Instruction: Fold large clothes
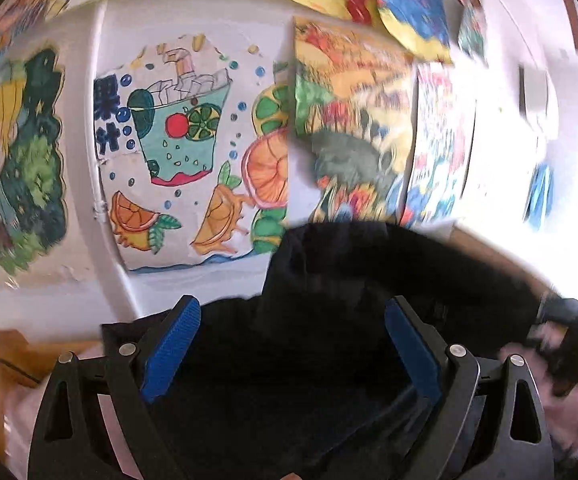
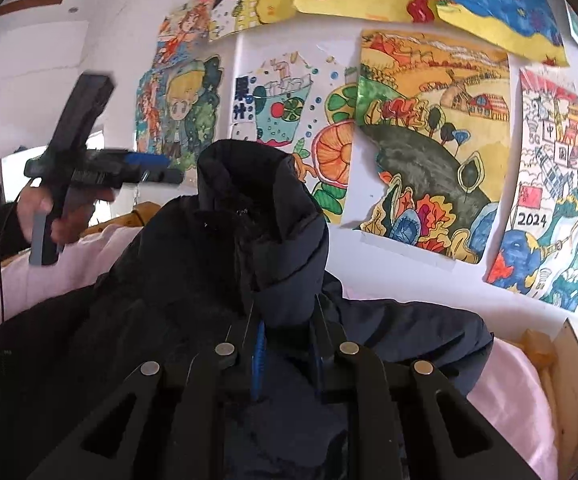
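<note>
Right gripper (image 2: 285, 344) is clenched on a puffy fold of the dark jacket (image 2: 217, 272), holding that bunch upright above the pink bed (image 2: 521, 392). Left gripper (image 1: 291, 344) is released, jaws wide, hovering just over the jacket, gripping nothing. Jacket bulk lies ahead of and below both, so the left looks freer to take an edge.

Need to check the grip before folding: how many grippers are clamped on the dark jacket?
1. The right gripper is shut on the dark jacket, just below its upright collar. The left gripper is open, held in the air beside it, gripping nothing.
</note>
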`<state>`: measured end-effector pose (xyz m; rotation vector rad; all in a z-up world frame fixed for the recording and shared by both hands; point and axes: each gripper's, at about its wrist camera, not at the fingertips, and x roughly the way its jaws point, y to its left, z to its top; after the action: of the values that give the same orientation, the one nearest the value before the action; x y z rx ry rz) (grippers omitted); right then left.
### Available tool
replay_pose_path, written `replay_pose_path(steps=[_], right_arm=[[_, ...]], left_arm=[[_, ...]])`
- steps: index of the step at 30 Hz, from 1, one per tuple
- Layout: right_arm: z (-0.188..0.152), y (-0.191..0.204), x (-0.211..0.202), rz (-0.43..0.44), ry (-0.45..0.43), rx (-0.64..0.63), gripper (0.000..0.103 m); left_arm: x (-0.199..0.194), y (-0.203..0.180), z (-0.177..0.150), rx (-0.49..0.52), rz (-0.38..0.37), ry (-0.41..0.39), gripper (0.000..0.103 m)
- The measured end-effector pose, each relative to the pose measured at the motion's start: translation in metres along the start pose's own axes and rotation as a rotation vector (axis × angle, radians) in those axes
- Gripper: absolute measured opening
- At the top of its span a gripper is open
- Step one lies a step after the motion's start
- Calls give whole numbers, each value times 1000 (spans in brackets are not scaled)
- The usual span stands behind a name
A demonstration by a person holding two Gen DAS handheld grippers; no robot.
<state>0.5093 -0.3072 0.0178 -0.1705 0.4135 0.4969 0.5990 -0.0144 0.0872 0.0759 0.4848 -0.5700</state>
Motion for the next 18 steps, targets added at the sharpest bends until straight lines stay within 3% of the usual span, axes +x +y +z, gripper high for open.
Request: replay_pose_path(steps=[5, 6, 7, 9, 12, 15, 18], right_arm=[[-6, 16, -12, -8, -6, -68, 17], [-8, 17, -13, -7, -6, -72, 17], [-9, 18, -15, -7, -5, -74, 17], [-11, 20, -19, -7, -4, -73, 17], [-13, 22, -25, -5, -6, -67, 17], [-14, 27, -30, -7, -8, -72, 17], [-14, 30, -38, -13, -16, -64, 17]], left_arm=[[5, 5, 18, -107, -33, 28, 89], [5, 4, 19, -113, -29, 36, 85], [4, 3, 19, -111, -32, 43, 80], [5, 1, 19, -102, -22, 69, 50], [9, -2, 15, -99, -25, 114, 21], [2, -7, 11, -109, -33, 98, 9], [-17, -15, 1, -84, 6, 61, 6]])
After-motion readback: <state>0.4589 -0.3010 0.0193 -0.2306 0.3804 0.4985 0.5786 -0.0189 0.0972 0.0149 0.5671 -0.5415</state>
